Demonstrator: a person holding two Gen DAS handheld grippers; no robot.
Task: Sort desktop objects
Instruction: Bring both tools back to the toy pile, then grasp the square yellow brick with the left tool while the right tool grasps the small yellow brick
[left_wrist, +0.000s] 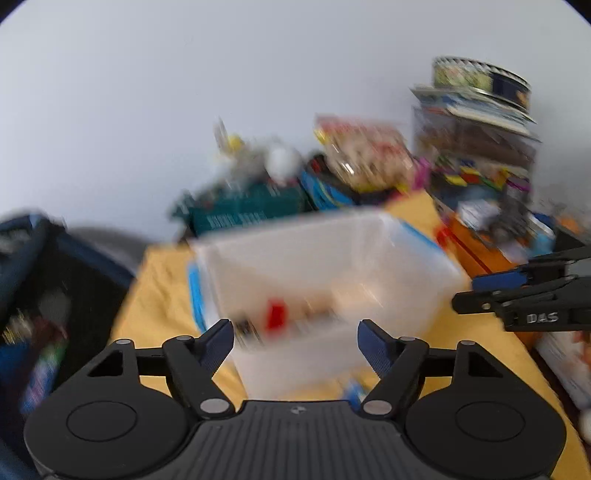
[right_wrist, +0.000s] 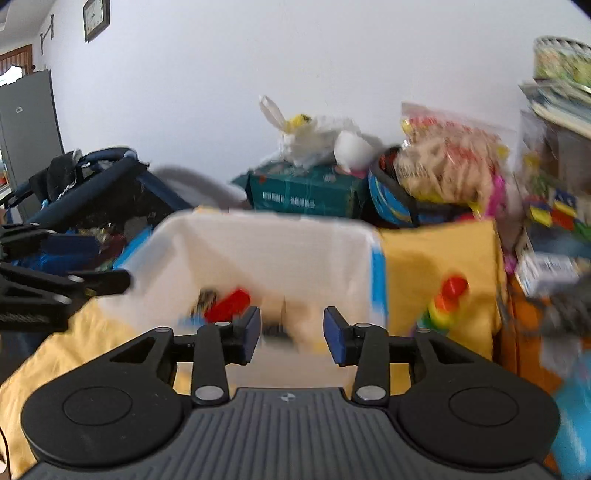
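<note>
While tilted over bin (left_wrist: 317, 258), left tool (left_wrist: 295, 343) wide, right tool (right_wrist: 291, 332) part-open, both empty.

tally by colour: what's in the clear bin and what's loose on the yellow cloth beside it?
Red, in the clear bin: 1, a red block
Dark, in the bin: 1, a dark item, too blurred to name
Rainbow, on the yellow cloth: 1, a rainbow stacking toy
Total: 3; blur may hide more in the bin.

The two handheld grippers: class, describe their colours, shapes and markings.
Left gripper and right gripper: black linkage arms with silver pivot pins, blue ribbed finger pads, a grey ridged base flanked by round black discs. The right gripper's side, seen from the left wrist, bears white lettering, "DAS".
</note>
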